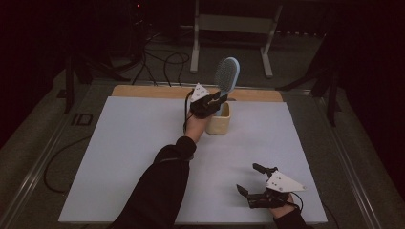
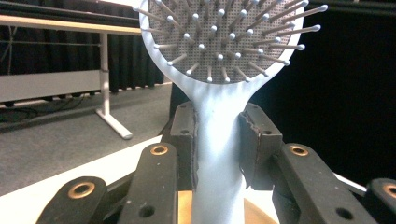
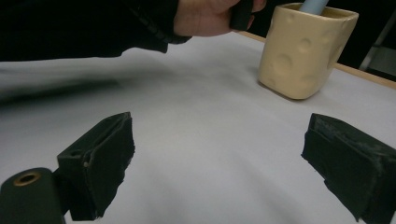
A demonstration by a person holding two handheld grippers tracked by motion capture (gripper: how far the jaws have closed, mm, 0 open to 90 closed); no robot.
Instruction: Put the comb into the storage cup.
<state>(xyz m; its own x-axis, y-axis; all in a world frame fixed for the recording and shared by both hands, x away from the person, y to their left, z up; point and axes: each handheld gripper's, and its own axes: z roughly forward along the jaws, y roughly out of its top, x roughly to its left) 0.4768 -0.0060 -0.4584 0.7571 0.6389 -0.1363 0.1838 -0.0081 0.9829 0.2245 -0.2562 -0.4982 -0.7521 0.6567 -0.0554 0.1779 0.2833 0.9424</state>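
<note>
Above dimpled cream cup: left gripper clamps smooth pale-blue hairbrush handle; right gripper jaws apart.

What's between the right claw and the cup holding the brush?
Just bare white table; the right gripper view shows open surface from the right claw to the yellow cup.

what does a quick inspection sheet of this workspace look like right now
surface: white sheet on a wooden table, bare around the cup
job's things: light blue hairbrush upright, handle down in the cream cup
clutter: nothing seen
grippers: left gripper shut on the hairbrush handle; right gripper open, low over the near right of the sheet, holding nothing
cables: black cables on the floor behind the table
surroundings: dark room, grey frame on the floor behind
</note>
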